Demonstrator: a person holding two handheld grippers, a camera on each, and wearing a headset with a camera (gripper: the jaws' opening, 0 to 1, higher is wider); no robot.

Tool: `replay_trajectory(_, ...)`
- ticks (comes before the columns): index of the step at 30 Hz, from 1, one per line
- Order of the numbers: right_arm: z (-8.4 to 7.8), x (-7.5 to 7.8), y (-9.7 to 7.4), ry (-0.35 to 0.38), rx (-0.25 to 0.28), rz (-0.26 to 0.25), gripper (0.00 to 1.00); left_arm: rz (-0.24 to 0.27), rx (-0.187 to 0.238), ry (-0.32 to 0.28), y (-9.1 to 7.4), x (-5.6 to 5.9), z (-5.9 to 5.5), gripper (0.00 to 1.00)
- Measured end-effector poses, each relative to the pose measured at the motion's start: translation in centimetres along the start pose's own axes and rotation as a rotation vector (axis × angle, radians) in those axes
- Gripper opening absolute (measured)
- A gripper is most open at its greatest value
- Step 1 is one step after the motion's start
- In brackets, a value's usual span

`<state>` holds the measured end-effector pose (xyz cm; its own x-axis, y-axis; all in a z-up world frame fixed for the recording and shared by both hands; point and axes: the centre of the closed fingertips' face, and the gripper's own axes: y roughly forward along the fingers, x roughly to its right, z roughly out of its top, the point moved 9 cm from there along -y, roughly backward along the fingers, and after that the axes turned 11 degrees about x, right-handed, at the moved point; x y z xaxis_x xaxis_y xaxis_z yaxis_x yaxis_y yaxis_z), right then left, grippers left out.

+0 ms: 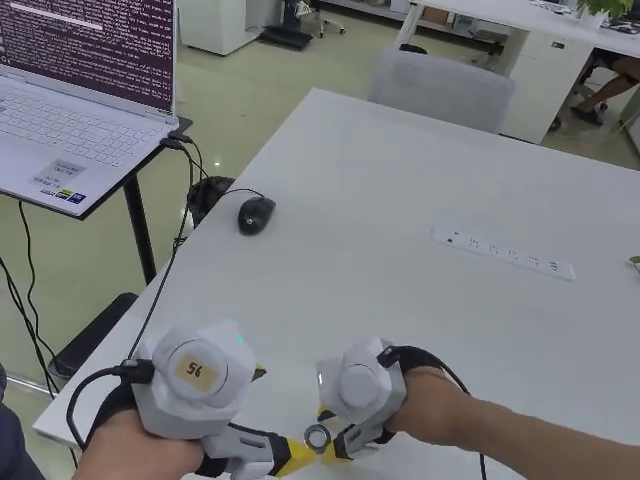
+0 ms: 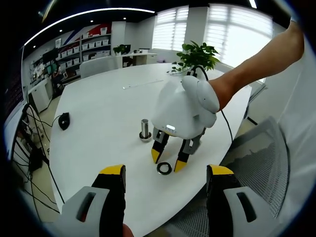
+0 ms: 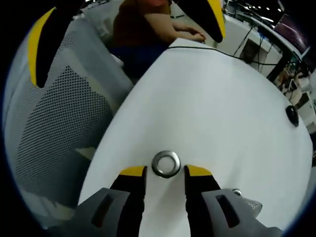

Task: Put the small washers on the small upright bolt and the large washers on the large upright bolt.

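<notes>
Across the head view, a laptop [image 1: 85,95] sits upper left beside the white table [image 1: 400,170], which carries a mouse [image 1: 256,214] left of centre and a power strip [image 1: 503,252] at right, while at bottom centre the left gripper [image 2: 166,172] gapes empty and the right gripper [image 3: 165,173] has its parted jaws either side of a washer [image 1: 317,437] lying flat near an upright bolt [image 2: 145,129].

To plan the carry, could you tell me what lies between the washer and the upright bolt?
Between washer and upright bolt, the left gripper view shows bare table and one yellow fingertip of the right gripper.
</notes>
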<state>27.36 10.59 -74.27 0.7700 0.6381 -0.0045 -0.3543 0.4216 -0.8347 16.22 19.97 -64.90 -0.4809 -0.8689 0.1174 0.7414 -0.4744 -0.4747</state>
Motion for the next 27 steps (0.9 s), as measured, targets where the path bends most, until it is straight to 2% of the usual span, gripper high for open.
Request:
replay_trajectory(6, 0.2, 0.0, 0.1, -0.036, -0.006, 0.026, 0.29, -0.004, 0.006, 0.002, 0.3, 0.1, 0.3, 0.66)
replay_trajectory(8, 0.3, -0.2, 0.2, -0.026, 0.024, 0.017, 0.24, -0.008, 0.005, 0.005, 0.5, 0.2, 0.4, 0.66)
replay_trajectory(10, -0.2, -0.3, 0.1, 0.036, 0.044, -0.006, 0.24, -0.012, 0.005, 0.008, 0.5, 0.3, 0.5, 0.66)
replay_trajectory(11, -0.3, -0.3, 0.0, 0.022, 0.041, -0.012, 0.24, -0.012, 0.007, 0.009, 0.5, 0.3, 0.6, 0.66)
replay_trajectory(14, -1.0, -0.6, -0.3, 0.113, 0.051, -0.071, 0.23, -0.009, 0.010, 0.006, 0.4, 0.2, 0.5, 0.66)
replay_trajectory(16, -1.5, -0.8, -0.8, 0.186, 0.037, -0.134, 0.23, -0.002, 0.009, 0.000, 0.2, 0.1, 0.3, 0.66)
replay_trajectory(18, -2.2, -0.8, -1.3, 0.257, 0.034, -0.176, 0.24, 0.002, 0.005, -0.005, 0.1, 0.0, 0.0, 0.66)
replay_trajectory(20, -2.9, -1.0, -1.8, 0.294, 0.056, -0.185, 0.24, 0.004, 0.002, -0.008, 0.0, 0.0, -0.2, 0.66)
replay_trajectory(21, -3.1, -1.3, -2.0, 0.340, 0.074, -0.195, 0.24, 0.004, 0.000, -0.008, 0.0, 0.0, -0.2, 0.66)
replay_trajectory(24, -3.5, -1.6, -2.3, 0.322, 0.068, -0.194, 0.25, 0.001, 0.000, -0.008, 0.1, 0.1, -0.2, 0.66)
replay_trajectory(27, -3.3, -2.0, -2.2, 0.268, 0.079, -0.145, 0.30, -0.006, -0.002, -0.007, 0.4, 0.2, -0.2, 0.66)
